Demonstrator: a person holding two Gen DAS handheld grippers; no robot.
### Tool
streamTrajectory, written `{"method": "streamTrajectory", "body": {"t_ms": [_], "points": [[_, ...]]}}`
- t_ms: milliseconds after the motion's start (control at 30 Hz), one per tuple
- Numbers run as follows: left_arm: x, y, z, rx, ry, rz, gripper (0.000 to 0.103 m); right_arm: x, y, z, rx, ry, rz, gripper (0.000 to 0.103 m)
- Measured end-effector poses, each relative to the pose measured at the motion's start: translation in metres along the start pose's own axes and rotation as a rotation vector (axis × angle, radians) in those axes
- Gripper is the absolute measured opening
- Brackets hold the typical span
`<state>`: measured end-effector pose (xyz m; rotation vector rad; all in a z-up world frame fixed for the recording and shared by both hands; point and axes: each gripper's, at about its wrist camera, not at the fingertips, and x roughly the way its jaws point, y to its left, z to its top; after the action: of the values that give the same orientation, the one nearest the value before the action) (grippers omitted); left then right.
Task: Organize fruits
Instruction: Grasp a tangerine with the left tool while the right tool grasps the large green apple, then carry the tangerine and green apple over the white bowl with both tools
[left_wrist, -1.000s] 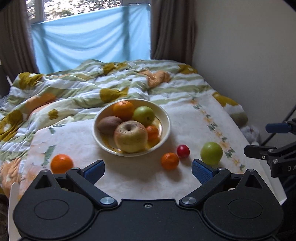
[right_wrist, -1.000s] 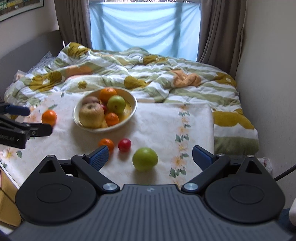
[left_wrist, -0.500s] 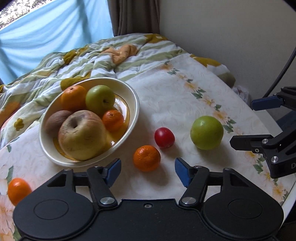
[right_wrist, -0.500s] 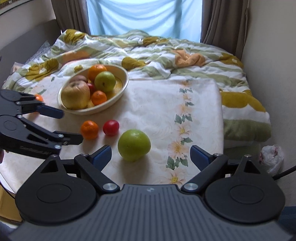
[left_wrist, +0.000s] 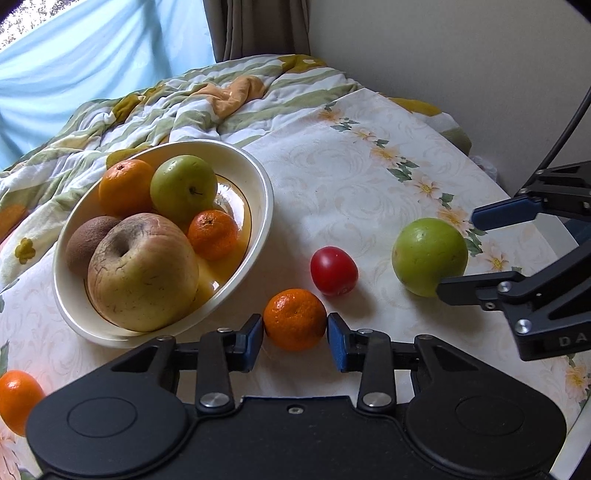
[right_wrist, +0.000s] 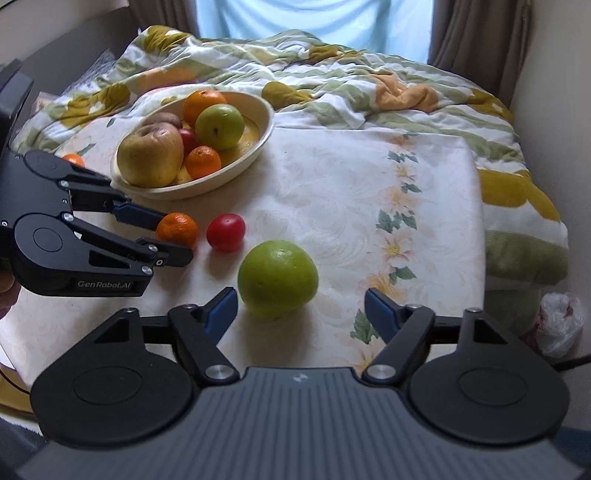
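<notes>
With five fruits already in the cream ceramic bowl (left_wrist: 258, 192) at left of frame, the left tongs (left_wrist: 295, 338) had just closed onto the small orange mandarin (left_wrist: 294, 319) at lower centre, while the right tongs (right_wrist: 301, 312), closing but apart, straddled the large green apple (right_wrist: 277, 284); the small red fruit (right_wrist: 226, 232) and another orange (left_wrist: 18, 400) remained outside.

Beyond the fingers a rumpled quilt (right_wrist: 332, 70) in green, mustard and white covers the bed. Behind it daylight glows through a pale blue sheet (right_wrist: 314, 18) over the window, flanked by brown curtains (right_wrist: 476, 33). A plain cream wall (left_wrist: 461, 48) runs along the right; a white plastic bag (right_wrist: 559, 323) lies below it.
</notes>
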<state>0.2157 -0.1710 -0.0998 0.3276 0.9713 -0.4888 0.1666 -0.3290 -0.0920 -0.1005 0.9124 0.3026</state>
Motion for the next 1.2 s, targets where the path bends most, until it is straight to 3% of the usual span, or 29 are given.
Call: {"method": "streamTrajectory", "body": {"t_ms": [367,733,1200], "points": [[-0.007,0.003,-0.010,-0.038,0.000,-0.006,0.041,0.018,0.007,0.006,-0.007,0.015,0.035,0.075],[-0.017,0.005,-0.020,-0.074,-0.024,-0.009,0.041,0.024,0.010,0.006,-0.009,0.008,0.015,0.070],[-0.073,0.008,-0.036,-0.175,-0.111,0.027,0.041,-0.013,0.027,0.006,-0.012,-0.043,0.019,0.069]]}}
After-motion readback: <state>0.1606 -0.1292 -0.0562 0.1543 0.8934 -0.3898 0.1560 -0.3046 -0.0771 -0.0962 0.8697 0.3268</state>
